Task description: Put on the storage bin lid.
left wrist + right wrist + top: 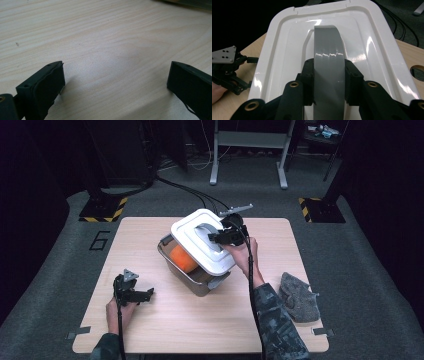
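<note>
Right gripper (329,82) jaws clamped on lid handle (327,47); white lid (202,240) tilted, half off metal container (192,275), not yet set down. Left gripper (135,292) jaws apart, idle on worktop (200,325).

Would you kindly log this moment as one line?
right tool: shut on lid handle | lid: tilted over metal box | left tool: open, over table

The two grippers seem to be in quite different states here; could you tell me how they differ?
The right gripper is shut on the grey handle of the white lid, held tilted above the metal container. The left gripper is open with nothing between its jaws, low over the wooden table. The right gripper is mid-table; the left gripper is near the front left. Both have black jaws.
</note>
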Motion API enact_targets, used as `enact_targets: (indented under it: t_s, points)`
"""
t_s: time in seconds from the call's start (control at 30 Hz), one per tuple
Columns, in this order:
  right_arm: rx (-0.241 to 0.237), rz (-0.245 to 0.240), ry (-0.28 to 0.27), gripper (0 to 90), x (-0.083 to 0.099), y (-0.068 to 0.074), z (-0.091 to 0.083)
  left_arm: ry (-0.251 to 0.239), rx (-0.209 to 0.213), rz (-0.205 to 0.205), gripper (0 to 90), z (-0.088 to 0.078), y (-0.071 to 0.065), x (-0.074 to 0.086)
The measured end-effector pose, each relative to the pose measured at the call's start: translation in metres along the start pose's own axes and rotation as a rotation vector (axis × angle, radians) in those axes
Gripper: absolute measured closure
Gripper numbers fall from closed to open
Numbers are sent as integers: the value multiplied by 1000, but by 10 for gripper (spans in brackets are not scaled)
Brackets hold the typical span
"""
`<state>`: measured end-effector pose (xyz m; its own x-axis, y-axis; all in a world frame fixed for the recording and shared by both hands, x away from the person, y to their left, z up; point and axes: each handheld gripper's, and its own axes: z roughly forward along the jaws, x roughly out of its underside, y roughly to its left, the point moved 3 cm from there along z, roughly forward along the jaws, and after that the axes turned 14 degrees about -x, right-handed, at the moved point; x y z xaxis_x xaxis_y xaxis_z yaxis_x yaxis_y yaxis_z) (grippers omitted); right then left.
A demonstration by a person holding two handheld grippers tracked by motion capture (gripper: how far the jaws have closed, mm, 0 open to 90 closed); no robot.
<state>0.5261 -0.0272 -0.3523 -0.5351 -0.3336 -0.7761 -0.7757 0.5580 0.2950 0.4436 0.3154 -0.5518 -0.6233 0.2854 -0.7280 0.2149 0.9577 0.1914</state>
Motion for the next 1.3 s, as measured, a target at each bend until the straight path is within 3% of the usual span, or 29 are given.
enact_targets:
  t_s: [0.67, 1.13, 1.3]
  points:
    - [-31, 5, 55, 663, 11, 15, 33, 2, 1, 0, 11, 0, 0, 0]
    - [-8, 11, 95, 663, 16, 19, 52, 2, -2, 10, 12, 0, 1, 0]
    - [-2, 4, 109, 663, 17, 20, 59, -6, -1, -6, 13, 0, 0, 0]
